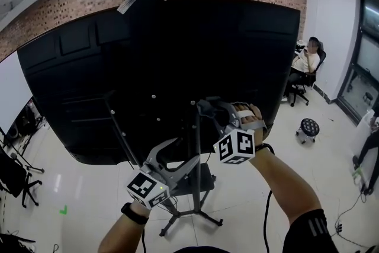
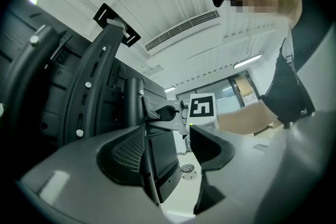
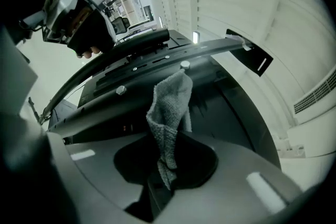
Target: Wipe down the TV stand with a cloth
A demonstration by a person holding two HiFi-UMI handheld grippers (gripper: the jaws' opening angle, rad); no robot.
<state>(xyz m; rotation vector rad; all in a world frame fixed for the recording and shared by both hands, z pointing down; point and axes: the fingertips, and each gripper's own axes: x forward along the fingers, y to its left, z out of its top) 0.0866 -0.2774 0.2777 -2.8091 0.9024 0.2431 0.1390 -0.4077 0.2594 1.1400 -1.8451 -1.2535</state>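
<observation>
Grey cloth [image 3: 170, 107] between right gripper [image 3: 163, 178] jaws

No readable txt, brands or nos., only b/w code squares on marker cubes [image 1: 237, 146]

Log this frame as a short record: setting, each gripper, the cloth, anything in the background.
setting: back of a TV on a stand
right gripper: shut on the cloth, raised at the TV's back
left gripper: open, nothing gripped, lower, near the stand's pole
cloth: grey, sticks up from the jaws; contact with the TV cannot be told
background: seated person, stool
</observation>
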